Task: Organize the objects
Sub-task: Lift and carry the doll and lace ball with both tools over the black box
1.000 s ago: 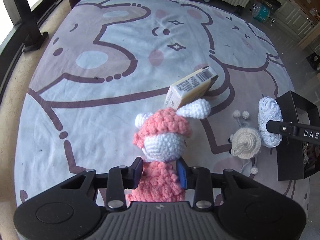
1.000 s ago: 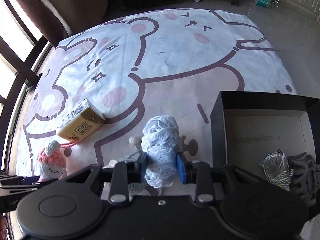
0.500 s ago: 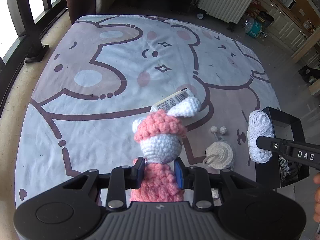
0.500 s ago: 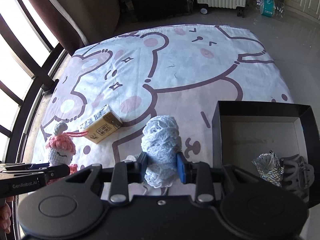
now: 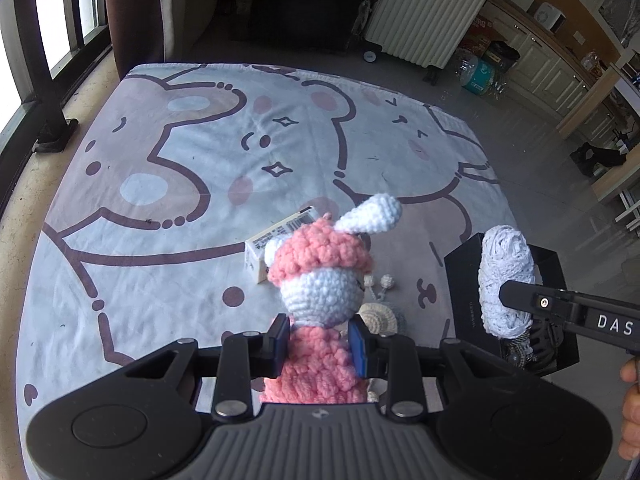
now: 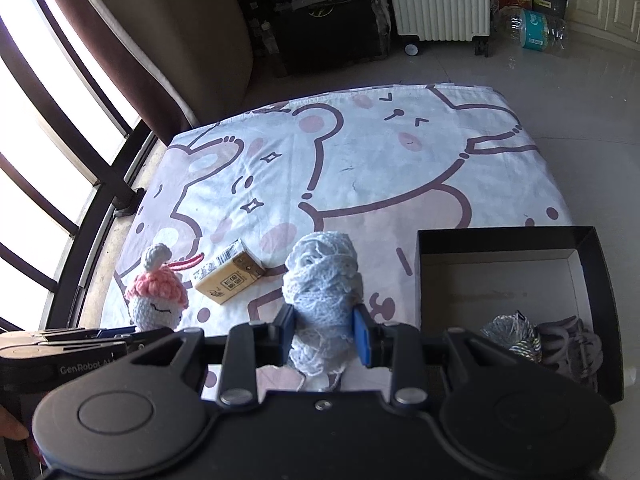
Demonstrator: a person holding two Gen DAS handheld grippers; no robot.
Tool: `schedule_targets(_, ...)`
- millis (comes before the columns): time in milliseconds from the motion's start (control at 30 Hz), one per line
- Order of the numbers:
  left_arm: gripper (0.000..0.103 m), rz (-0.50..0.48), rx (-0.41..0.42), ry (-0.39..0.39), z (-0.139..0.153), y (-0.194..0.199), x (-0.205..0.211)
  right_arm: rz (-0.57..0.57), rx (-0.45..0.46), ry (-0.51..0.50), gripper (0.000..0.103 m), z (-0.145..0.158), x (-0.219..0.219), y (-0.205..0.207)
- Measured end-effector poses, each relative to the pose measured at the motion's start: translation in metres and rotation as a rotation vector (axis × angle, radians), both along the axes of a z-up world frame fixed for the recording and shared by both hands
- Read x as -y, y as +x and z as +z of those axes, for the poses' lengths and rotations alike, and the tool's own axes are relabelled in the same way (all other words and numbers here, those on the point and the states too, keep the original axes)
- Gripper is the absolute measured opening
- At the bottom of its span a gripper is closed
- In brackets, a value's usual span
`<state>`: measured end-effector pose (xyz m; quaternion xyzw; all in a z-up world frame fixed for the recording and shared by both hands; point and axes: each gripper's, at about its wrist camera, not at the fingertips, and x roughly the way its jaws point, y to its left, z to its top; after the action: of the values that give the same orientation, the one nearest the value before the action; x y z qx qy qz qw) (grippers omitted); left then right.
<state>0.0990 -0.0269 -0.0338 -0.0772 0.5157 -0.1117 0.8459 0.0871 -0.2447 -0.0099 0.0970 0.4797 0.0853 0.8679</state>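
My left gripper (image 5: 319,342) is shut on a pink and white crochet doll (image 5: 320,280), held up above the cartoon bear blanket (image 5: 200,168). The doll (image 6: 157,300) also shows at the left of the right wrist view. My right gripper (image 6: 324,334) is shut on a ball of pale blue yarn (image 6: 322,280), lifted clear of the blanket; the yarn (image 5: 505,280) appears at the right in the left wrist view. A black open box (image 6: 584,240) lies to the right, holding a silvery yarn bundle (image 6: 512,338) and a grey hair claw (image 6: 572,344).
A tan barcode carton (image 6: 229,278) lies on the blanket between the two held things. A cream crochet piece with pom-poms (image 5: 380,318) rests behind the doll. A white radiator (image 6: 440,0) and dark furniture stand beyond the blanket; a window railing (image 6: 80,184) runs along the left.
Both grippers have risen with the doll and the yarn, so the blanket looks farther away and more of the room shows. The left jaws closed a little tighter on the doll.
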Motion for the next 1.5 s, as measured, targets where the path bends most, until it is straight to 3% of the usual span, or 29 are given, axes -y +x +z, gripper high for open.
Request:
schedule_targets(300,0.033,0.006,0.045,-0.038,0.02,-0.003,0.01,-0.007,0.02,0.007,0.032,0.012,0.012,-0.009)
schedule_targets(667,0.033,-0.01,0.088,-0.095,0.024,-0.004,0.037,-0.025,0.05,0.023,0.032,0.022,0.032,-0.013)
schedule_targets(1500,0.033,-0.13,0.117,-0.206,0.007,0.001,0.16,-0.22,0.029,0.034,0.032,-0.003,0.142,-0.033)
